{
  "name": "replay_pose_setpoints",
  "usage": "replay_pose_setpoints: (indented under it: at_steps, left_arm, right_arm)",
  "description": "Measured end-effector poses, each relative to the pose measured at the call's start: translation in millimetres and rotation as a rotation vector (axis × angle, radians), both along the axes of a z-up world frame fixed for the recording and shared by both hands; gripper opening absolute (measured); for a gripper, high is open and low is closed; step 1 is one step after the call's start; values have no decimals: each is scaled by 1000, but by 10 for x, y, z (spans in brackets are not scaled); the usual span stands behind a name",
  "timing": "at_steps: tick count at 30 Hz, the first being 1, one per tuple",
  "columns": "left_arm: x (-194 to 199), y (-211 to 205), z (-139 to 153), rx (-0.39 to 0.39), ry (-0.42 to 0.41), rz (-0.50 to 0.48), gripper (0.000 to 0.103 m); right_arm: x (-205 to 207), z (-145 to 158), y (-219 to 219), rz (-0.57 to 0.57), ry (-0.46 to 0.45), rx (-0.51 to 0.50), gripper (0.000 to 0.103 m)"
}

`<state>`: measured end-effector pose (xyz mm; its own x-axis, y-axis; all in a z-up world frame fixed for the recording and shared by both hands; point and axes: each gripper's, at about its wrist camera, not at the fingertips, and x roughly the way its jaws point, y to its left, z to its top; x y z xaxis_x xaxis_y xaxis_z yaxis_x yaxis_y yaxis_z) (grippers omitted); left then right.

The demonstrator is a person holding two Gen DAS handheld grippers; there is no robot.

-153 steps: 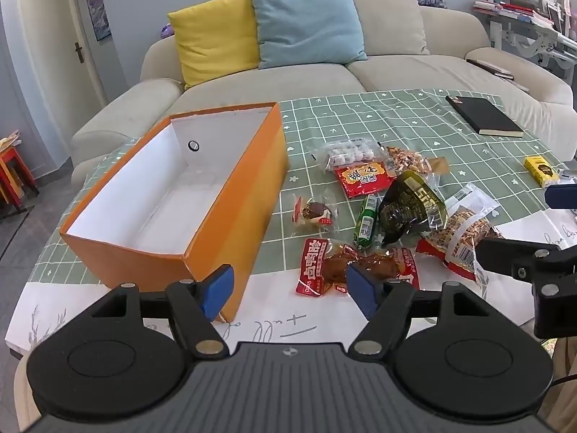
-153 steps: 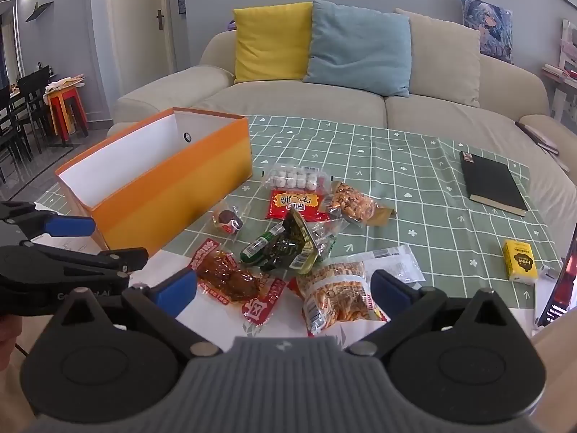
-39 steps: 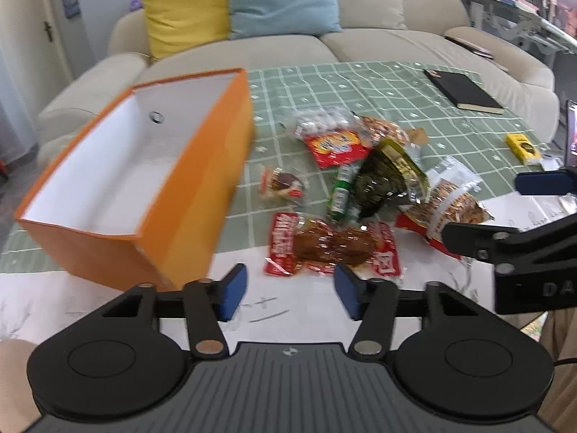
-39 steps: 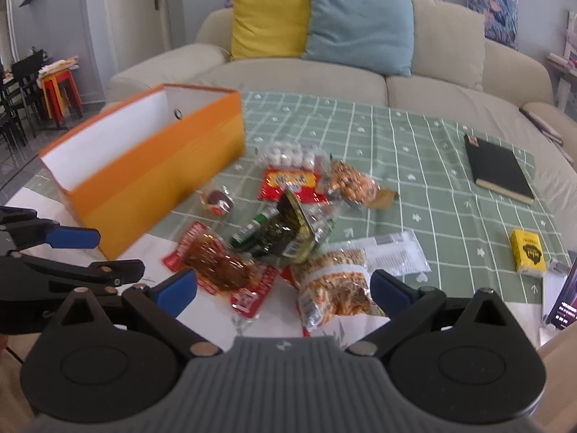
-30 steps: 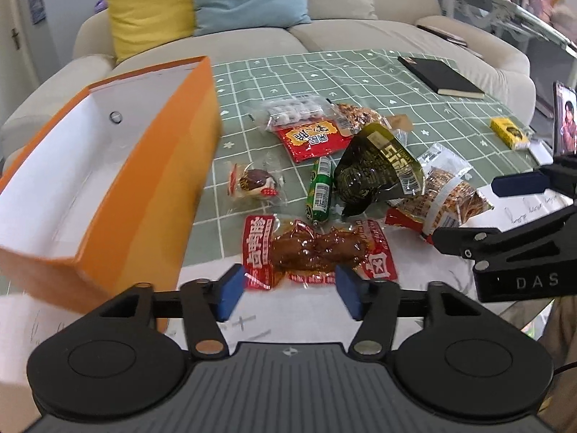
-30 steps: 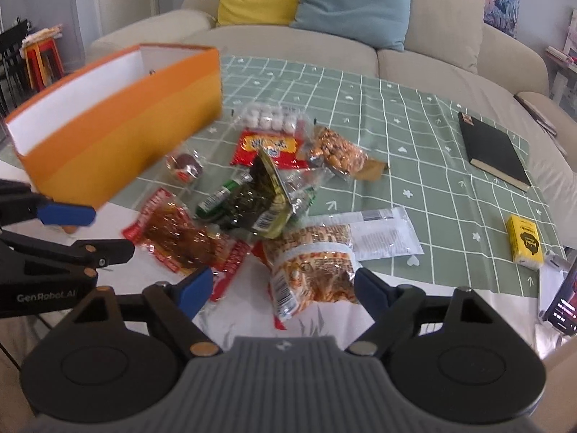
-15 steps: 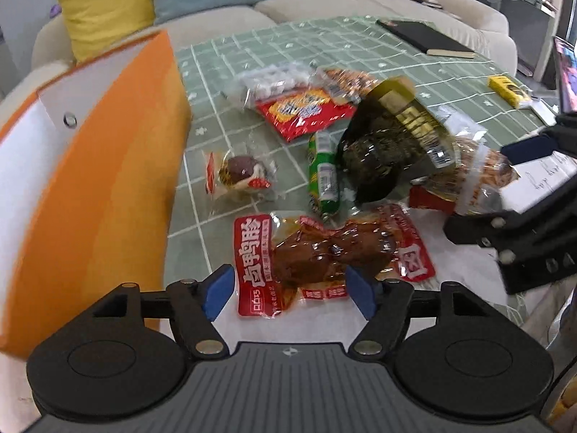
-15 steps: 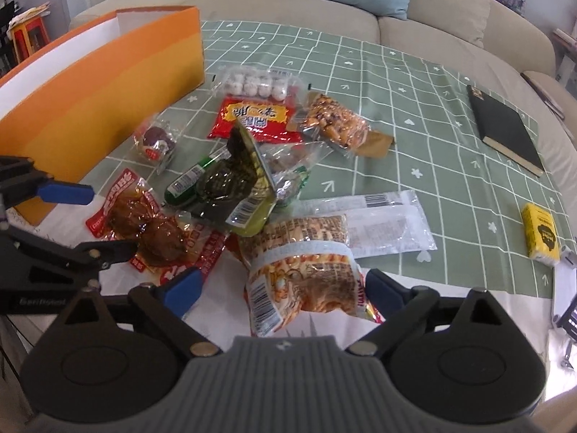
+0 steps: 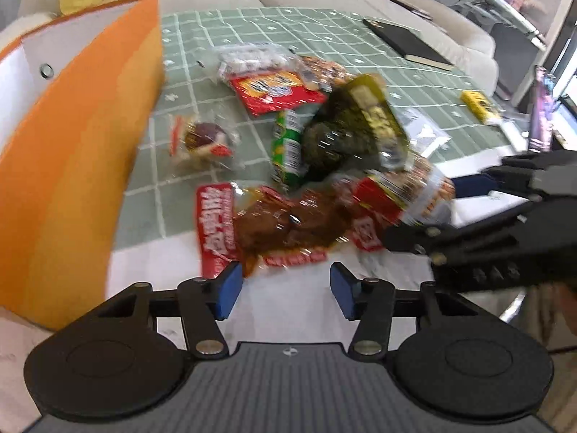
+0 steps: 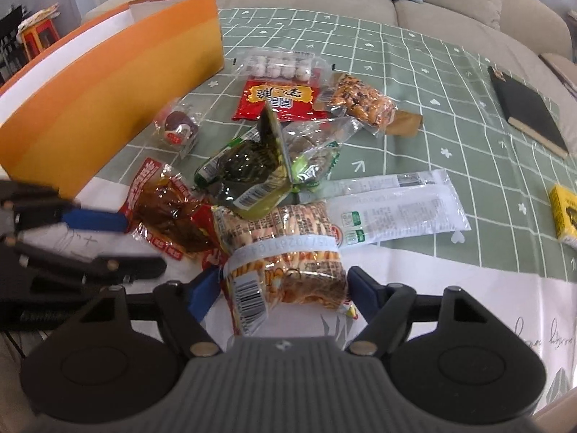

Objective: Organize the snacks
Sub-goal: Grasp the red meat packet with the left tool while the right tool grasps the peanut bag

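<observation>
With the right claw (image 10: 283,290) spread wide around the cracker bag (image 10: 285,249) at the bench's near edge, and the left claw (image 9: 283,287) open over the red meat packet (image 9: 274,227), I'd pinch mid-bag, then lift toward the orange box (image 10: 108,86).

Bright daylight, fisheye warp, left-view motion blur.

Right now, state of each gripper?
Left gripper: open, holding nothing.
Right gripper: open, straddling the peanut packet, not clamped.

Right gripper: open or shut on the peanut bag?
Open. Right gripper straddles the peanut bag, blue fingers not visibly squeezing it.
</observation>
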<state>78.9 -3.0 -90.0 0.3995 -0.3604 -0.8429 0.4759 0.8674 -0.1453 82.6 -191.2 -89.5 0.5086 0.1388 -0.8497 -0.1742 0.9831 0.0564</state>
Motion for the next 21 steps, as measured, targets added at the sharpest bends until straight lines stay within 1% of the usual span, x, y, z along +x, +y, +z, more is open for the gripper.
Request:
replay_pose_setpoints:
  at_steps: [3, 5, 7, 9, 12, 14, 17, 19, 21]
  left_arm:
    - [-26, -41, 6, -9, 20, -24, 60]
    - [-31, -74, 20, 14, -2, -35, 60]
    - [-35, -104, 42, 54, -34, -53, 63]
    - [-40, -127, 49, 91, -64, -81, 71]
    - [-37, -145, 75, 149, -108, -140, 77]
    - [-31, -174, 91, 189, -133, -197, 81]
    - [-19, -258, 82, 265, -181, -302, 82]
    - [-19, -333, 80, 328, -230, -376, 82]
    - [-14, -398, 78, 370, -260, -452, 82]
  right_arm:
    - [0, 2, -16, -12, 3, -2, 75]
    - [-11, 7, -15, -12, 0, -17, 75]
    - [-12, 8, -17, -9, -1, -19, 75]
    - [-9, 10, -22, -8, -1, -14, 75]
    - [0, 17, -44, -16, -4, -1, 75]
    - [10, 15, -52, -21, 1, 15, 75]
    - [25, 7, -58, -24, 8, 37, 75]
    - [30, 6, -53, -21, 8, 41, 75]
    - [39, 4, -60, -23, 9, 45, 75]
